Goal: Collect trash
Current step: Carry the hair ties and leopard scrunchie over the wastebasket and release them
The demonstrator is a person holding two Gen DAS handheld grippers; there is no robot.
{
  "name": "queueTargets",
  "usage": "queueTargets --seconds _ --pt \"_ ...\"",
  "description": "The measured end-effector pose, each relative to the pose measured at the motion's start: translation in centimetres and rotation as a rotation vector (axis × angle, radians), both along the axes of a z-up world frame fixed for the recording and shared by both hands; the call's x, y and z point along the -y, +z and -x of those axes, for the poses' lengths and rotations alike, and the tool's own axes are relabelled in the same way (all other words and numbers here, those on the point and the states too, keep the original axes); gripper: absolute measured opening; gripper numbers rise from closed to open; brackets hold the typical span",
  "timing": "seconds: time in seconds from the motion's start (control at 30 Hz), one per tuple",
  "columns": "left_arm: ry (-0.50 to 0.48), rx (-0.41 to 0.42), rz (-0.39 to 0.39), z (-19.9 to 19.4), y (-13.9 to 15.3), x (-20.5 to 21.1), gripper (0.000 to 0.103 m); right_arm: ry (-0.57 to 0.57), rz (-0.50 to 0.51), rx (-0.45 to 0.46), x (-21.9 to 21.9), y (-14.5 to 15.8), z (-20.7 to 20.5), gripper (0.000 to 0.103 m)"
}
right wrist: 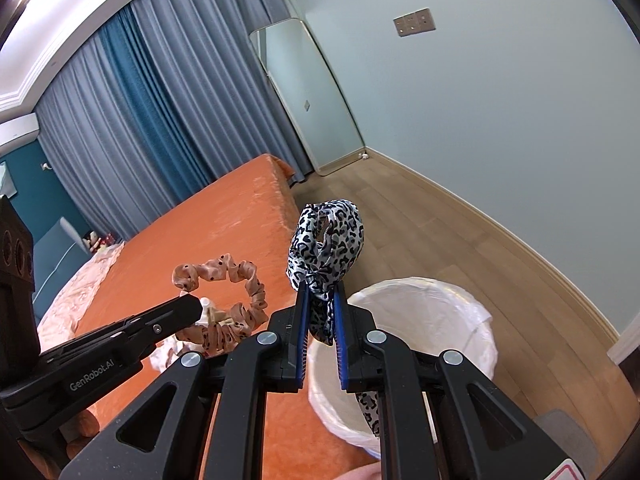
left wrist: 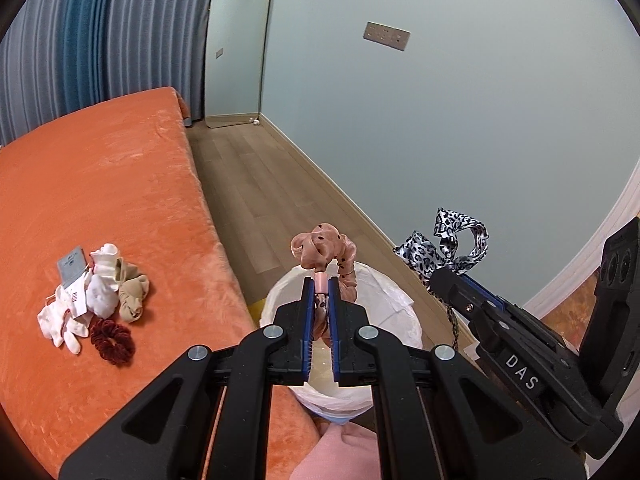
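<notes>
My left gripper (left wrist: 321, 285) is shut on a pink dotted scrunchie (left wrist: 324, 250), held over the white-lined trash bin (left wrist: 404, 320) beside the bed. The same scrunchie (right wrist: 224, 276) and left gripper (right wrist: 192, 306) show at the left of the right wrist view. My right gripper (right wrist: 320, 292) is shut on a black-and-white leopard-print scrunchie (right wrist: 328, 240), above the near-left rim of the bin (right wrist: 432, 312). In the left wrist view the right gripper (left wrist: 438, 276) and its leopard scrunchie (left wrist: 444, 244) hang just right of the bin.
On the orange bed (left wrist: 100, 184) lies a small pile: white socks (left wrist: 64, 320), a beige sock (left wrist: 134, 292), a dark red scrunchie (left wrist: 112, 340) and a grey card (left wrist: 72, 268). Wooden floor (left wrist: 256, 184) runs to a standing mirror (left wrist: 236, 48) and curtains (right wrist: 132, 120).
</notes>
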State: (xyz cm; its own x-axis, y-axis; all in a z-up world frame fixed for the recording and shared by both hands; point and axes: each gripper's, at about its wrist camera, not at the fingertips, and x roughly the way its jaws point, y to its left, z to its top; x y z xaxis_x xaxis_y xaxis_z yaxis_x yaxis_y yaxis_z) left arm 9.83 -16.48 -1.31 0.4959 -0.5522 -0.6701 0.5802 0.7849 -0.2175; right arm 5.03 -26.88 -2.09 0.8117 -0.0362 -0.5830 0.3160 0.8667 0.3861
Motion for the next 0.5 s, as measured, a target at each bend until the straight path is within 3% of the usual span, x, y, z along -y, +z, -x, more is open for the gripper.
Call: queueTargets --seconds 0.5 --pt "-0.060 0.007 -0.019 0.5 -0.3 3.6 0.008 -0.044 0.025 -0.009 1.5 -0.3 0.7 0.016"
